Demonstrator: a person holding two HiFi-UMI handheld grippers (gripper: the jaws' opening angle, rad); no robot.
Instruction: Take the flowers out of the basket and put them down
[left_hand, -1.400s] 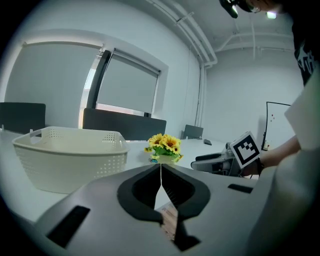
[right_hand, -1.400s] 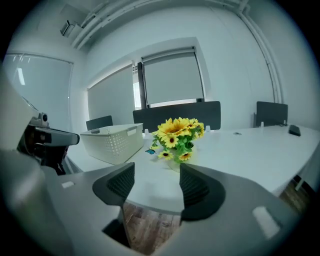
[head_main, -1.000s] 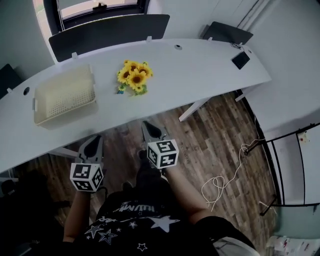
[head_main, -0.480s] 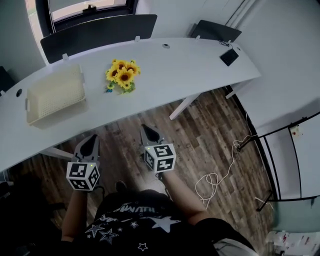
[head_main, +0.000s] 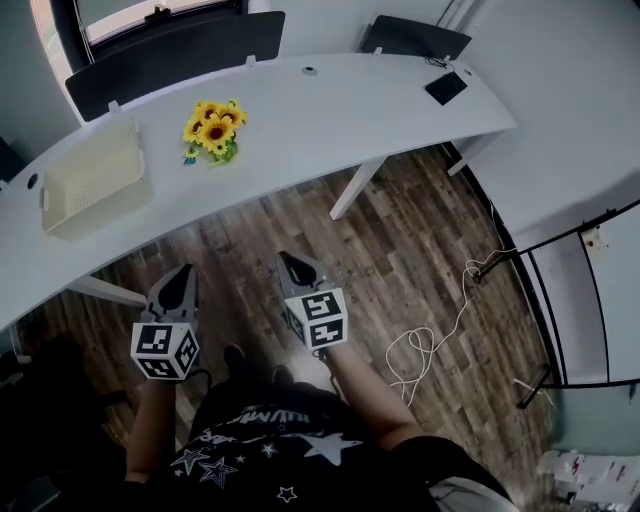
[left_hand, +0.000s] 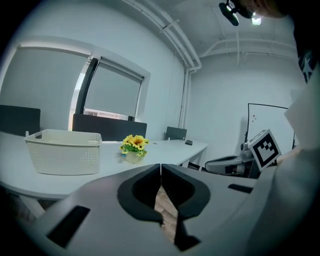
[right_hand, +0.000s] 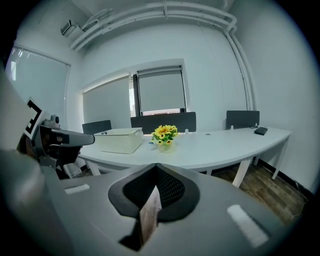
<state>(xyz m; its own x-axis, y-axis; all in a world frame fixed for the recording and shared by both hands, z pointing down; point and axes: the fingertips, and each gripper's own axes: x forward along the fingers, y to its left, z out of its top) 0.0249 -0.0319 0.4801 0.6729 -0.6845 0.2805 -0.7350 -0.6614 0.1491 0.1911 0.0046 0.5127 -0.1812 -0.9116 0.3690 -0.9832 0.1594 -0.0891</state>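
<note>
Flowers on desk, right of basket. Left gripper and right gripper near, over floor; jaws pressed together, nothing between.

The left gripper fills the lower half of the frame, its two dark jaws closed tip to tip with nothing between them. Wood floor shows through the narrow gap below the tips. Behind, a white desk runs across the middle. A cream perforated basket stands on it at centre left. The yellow flowers sit just right of the basket, apart from it, on a pale rounded base. A small dark object lies farther along the desk. At the right edge is the right gripper with its marker cube. A blinded window occupies the upper left.
</note>
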